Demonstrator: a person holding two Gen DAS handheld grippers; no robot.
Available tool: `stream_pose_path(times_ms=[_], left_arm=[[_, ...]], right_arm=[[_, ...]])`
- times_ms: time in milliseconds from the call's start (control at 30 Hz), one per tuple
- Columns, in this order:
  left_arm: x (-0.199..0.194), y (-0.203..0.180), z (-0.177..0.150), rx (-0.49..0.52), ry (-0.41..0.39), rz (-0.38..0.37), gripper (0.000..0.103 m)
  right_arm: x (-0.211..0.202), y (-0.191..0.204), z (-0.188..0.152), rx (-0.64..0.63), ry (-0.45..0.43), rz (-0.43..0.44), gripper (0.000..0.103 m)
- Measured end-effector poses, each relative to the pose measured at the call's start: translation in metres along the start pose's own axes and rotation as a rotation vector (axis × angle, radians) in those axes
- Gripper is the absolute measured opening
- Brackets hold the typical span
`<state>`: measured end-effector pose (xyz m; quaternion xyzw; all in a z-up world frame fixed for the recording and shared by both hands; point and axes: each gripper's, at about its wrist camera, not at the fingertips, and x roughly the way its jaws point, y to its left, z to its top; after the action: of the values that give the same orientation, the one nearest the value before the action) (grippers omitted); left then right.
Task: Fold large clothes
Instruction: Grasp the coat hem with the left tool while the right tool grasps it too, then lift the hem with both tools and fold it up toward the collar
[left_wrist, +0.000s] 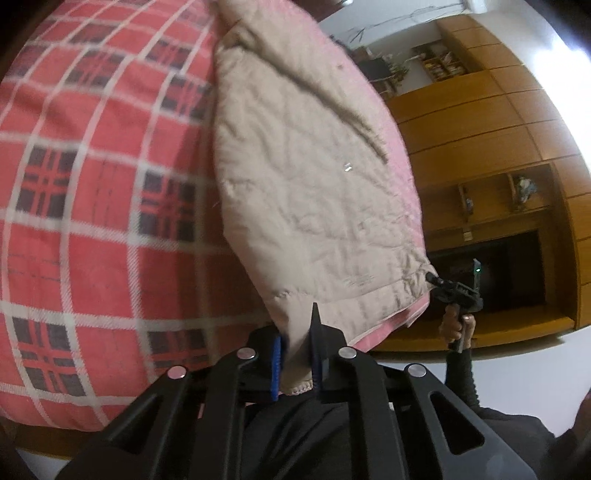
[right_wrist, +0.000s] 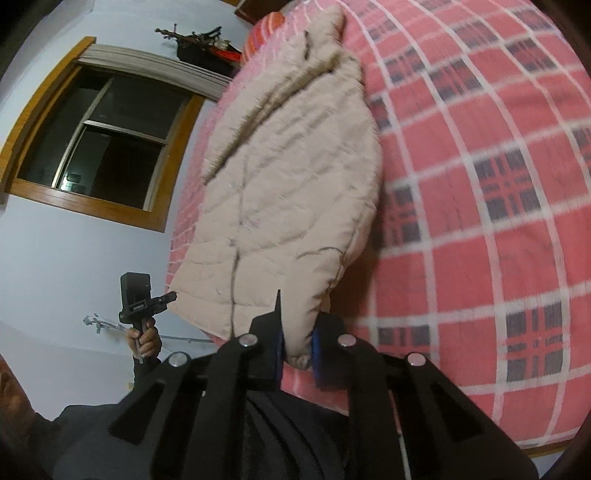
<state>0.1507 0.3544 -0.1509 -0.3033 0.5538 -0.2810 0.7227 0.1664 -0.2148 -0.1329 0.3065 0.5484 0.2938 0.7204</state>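
Beige quilted coat (left_wrist: 306, 166) lies stretched along the bed (left_wrist: 92, 221), its hem end lifted. Your left tongs (left_wrist: 297, 354) and right tongs (right_wrist: 297, 345) each clench a bottom corner. Judging by this, you're mid-fold: carry both corners evenly toward the collar.

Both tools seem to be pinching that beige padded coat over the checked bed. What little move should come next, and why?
Probably carry both corners forward toward the collar. The left tool and right tool each grip the beige quilted coat's hem, while its upper part lies on the red checked bedcover.
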Motion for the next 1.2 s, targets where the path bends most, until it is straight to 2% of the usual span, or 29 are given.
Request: stream_pose_path(times_ms=[167,367,533,767,967,1200], left_arm=[[-0.010,-0.013,0.014,0.022,-0.048,-0.027,0.012],[-0.019,-0.023,0.044,0.048,-0.102,-0.030,0.011],[-0.025,-0.027,0.074,0.061,-0.138,-0.028,0.011],[-0.025,-0.017,0.133,0.037,-0.177,0.000,0.011],[-0.020,-0.009,0.184,0.011,-0.185,0.036,0.011],[0.004,0.018,0.243,-0.050,-0.153,0.097,0.011]], right_arm=[[-0.003,0.015,0.016,-0.019,-0.024,0.001,0.010],[-0.011,0.033,0.050,-0.045,-0.073,-0.006,0.010],[-0.012,0.048,0.090,-0.078,-0.105,-0.023,0.010],[0.001,0.056,0.154,-0.085,-0.135,-0.052,0.010],[0.015,0.040,0.204,-0.046,-0.160,-0.078,0.010],[0.048,0.009,0.260,0.027,-0.148,-0.109,0.010]])
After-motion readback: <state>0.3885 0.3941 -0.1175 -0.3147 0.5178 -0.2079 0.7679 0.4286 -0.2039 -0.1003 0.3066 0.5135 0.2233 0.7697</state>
